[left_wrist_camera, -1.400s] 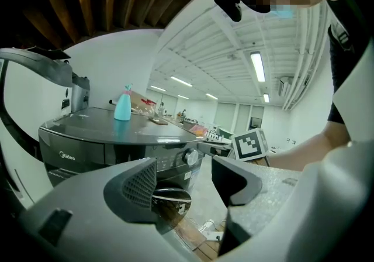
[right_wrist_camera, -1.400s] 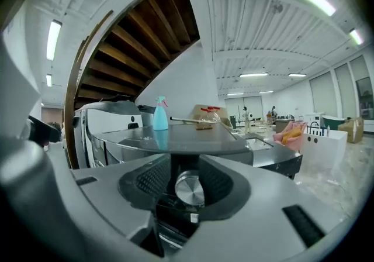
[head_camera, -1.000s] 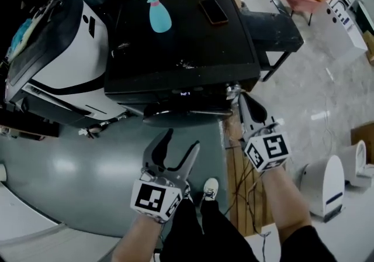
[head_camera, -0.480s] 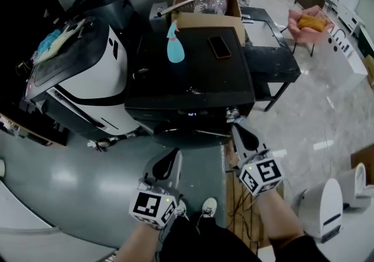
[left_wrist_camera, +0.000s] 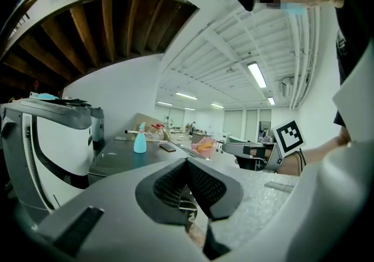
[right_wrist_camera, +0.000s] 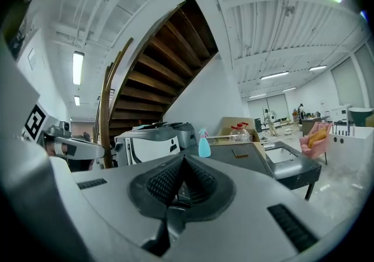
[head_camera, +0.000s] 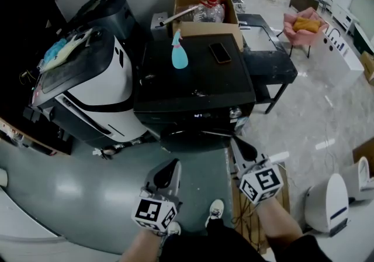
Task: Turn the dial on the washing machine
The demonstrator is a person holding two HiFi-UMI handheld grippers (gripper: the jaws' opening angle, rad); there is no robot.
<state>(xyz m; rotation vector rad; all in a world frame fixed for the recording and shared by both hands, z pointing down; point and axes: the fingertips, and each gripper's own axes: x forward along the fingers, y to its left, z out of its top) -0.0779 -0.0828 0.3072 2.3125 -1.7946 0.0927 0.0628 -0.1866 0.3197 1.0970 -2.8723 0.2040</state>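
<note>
In the head view the dial sits at the front right corner of the washing machine. The right gripper points near it, likely to reach it; the left gripper is farther off. The left gripper view shows jaws pressed together, empty. The right gripper view shows the same.

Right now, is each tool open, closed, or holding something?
Left tool: closed, holding nothing.
Right tool: closed, holding nothing.

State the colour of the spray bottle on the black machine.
Spray bottle: light blue, clearest in the head view.
</note>
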